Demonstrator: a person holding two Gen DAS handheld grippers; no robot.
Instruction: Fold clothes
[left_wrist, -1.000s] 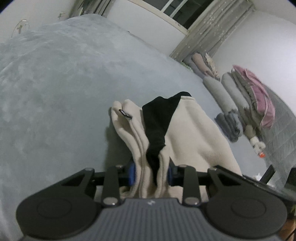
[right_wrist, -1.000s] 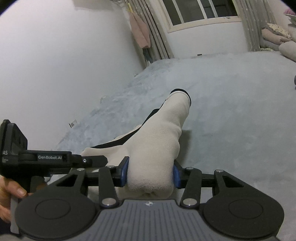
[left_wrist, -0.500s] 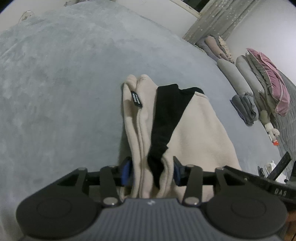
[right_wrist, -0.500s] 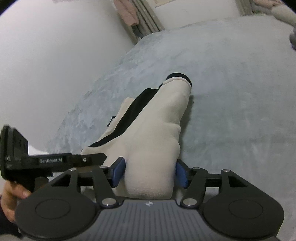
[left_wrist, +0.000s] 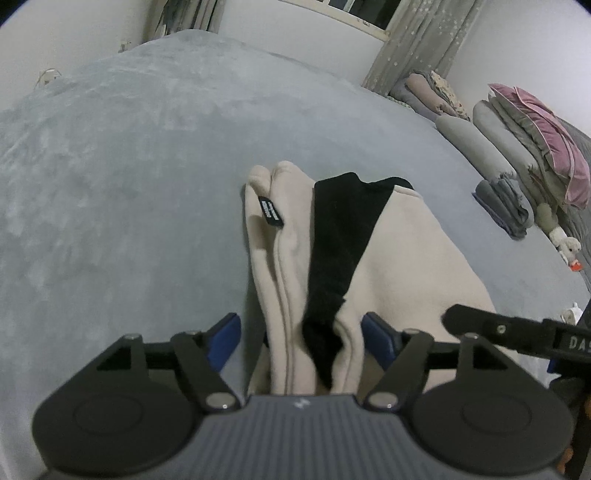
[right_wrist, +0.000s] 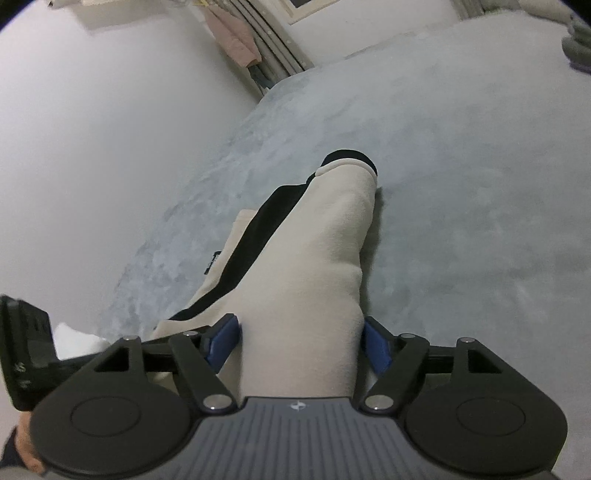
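A wide grey plush bedspread (left_wrist: 129, 184) fills most of both views, running back to a white wall and pale curtains (left_wrist: 417, 40). Along its far right side in the left wrist view lies a row of rolled and stacked bedding (left_wrist: 517, 144), with a pink quilt on top and a small folded grey cloth (left_wrist: 506, 206) in front of it. The cream fleece garment (left_wrist: 406, 266) with its black lining (left_wrist: 343, 236) lies folded lengthwise on the bedspread, its near end lying between both grippers and its far end reaching away from the cameras. The left gripper (left_wrist: 301, 336) has its jaws opening; the blue pads stand clear of the fabric on either side, the gathered cream and black folds between them. The right gripper (right_wrist: 301, 339) is likewise opening, its pads just beside the thick cream fold that sits between them. A small black label (left_wrist: 270, 210) sticks out from the garment's left edge
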